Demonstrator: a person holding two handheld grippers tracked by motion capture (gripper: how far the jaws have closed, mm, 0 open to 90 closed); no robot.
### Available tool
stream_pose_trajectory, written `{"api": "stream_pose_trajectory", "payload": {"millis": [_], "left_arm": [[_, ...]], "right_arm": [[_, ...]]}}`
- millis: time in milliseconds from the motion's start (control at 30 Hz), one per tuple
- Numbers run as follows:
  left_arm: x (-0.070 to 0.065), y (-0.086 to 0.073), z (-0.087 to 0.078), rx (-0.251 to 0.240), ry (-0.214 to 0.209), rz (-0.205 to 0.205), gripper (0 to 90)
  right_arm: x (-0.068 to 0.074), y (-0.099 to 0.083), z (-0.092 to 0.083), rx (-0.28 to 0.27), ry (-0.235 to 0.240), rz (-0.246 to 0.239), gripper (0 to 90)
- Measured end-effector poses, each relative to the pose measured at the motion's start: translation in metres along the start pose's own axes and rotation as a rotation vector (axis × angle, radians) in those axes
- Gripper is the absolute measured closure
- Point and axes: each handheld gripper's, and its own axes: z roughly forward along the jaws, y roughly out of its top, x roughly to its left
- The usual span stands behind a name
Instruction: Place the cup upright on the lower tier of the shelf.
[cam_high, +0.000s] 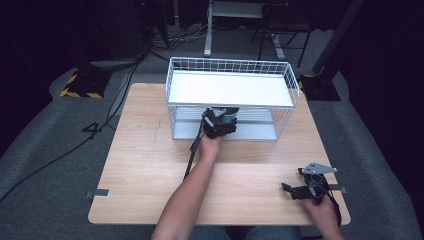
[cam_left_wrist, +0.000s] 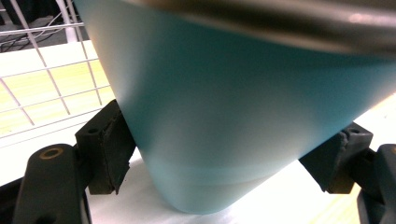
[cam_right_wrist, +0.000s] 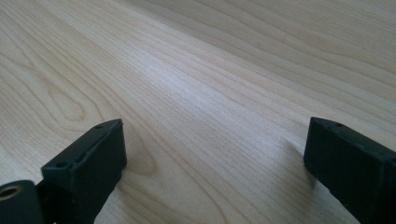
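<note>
One teal cup (cam_left_wrist: 243, 116), smooth, rigid, likely light and slippery; pinched low by left tool (cam_left_wrist: 224, 154); right tool (cam_right_wrist: 215, 154) spread.

A light wooden table (cam_high: 150, 165) with a pale, streaked grain stands on a grey carpeted floor (cam_high: 45, 145), which spreads out on both sides of it. Small grey metal tabs (cam_high: 98, 193) stick out from the table's near edge. Beyond the table the room falls away into darkness. At the far left a block with yellow and black hazard stripes (cam_high: 80, 86) sits on the floor, and black cables (cam_high: 112, 100) run from there across the carpet and under the table's left side. Farther back stands the white leg of a desk frame (cam_high: 208, 35), with the dark legs of a chair (cam_high: 280, 37) to its right. Light falls from above, brightest on the tabletop.
</note>
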Motion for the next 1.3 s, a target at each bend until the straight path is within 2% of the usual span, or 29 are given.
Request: {"api": "stream_pose_trajectory", "payload": {"millis": [200, 400, 767, 900, 1000, 1100, 1233, 1300], "left_arm": [[0.000, -0.003, 0.007, 0.015, 0.004, -0.003, 20.7], [0.001, -0.005, 0.010, 0.019, 0.022, 0.015, 20.6], [0.001, -0.007, 0.012, 0.015, -0.011, -0.010, 20.0], [0.002, -0.006, 0.011, 0.008, -0.018, -0.030, 16.5], [0.000, -0.006, 0.010, 0.010, 0.006, -0.017, 15.5], [-0.001, -0.005, 0.005, 0.030, 0.023, 0.017, 15.1], [-0.002, -0.005, -0.002, 0.026, 0.019, 0.024, 13.8], [-0.002, -0.005, -0.007, 0.024, 0.018, 0.025, 10.3]], "right_arm": [[0.000, 0.000, 0.000, 0.000, 0.000, 0.000, 6.3], [0.000, 0.000, 0.000, 0.000, 0.000, 0.000, 6.3], [0.000, 0.000, 0.000, 0.000, 0.000, 0.000, 6.3], [0.000, 0.000, 0.000, 0.000, 0.000, 0.000, 6.3], [0.000, 0.000, 0.000, 0.000, 0.000, 0.000, 6.3], [0.000, 0.000, 0.000, 0.000, 0.000, 0.000, 6.3], [0.000, 0.000, 0.000, 0.000, 0.000, 0.000, 6.3], [0.000, 0.000, 0.000, 0.000, 0.000, 0.000, 6.3]]}}
